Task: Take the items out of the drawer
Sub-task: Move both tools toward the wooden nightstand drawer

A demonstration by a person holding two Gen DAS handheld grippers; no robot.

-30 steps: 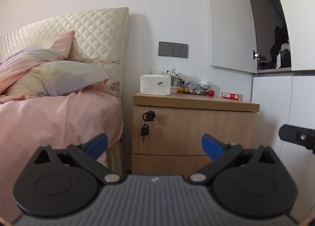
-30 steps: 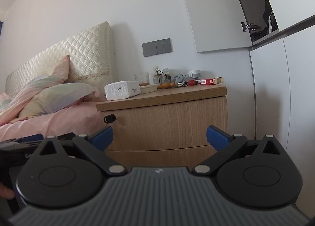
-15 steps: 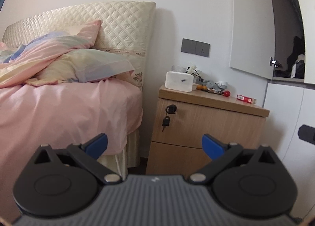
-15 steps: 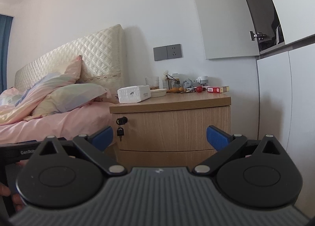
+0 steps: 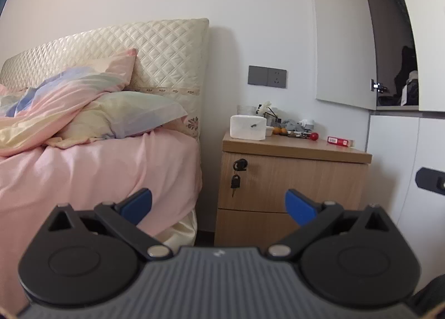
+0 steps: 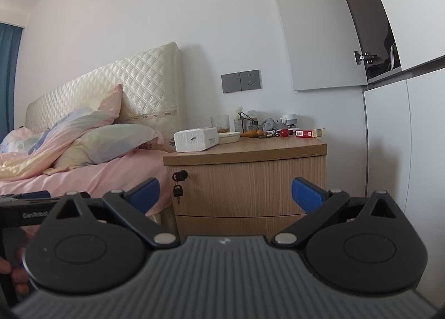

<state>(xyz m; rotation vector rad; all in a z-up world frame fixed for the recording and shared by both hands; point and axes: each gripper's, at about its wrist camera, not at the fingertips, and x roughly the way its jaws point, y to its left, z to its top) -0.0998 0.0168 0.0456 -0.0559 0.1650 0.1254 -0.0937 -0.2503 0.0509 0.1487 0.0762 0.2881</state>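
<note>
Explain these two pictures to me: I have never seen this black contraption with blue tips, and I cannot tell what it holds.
Each picture comes from a camera fixed on a hand-held grasping tool, looking forward past its two blue fingers. One shows the left tool, the other the right tool. Both are open and hold nothing. Ahead stands a wooden nightstand beside a bed; both drawers are shut, and a key hangs from the upper lock. On top lie a white tissue box, a red pack and small clutter.

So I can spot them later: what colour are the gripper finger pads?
Blue pads, clearest in the right wrist view.
</note>
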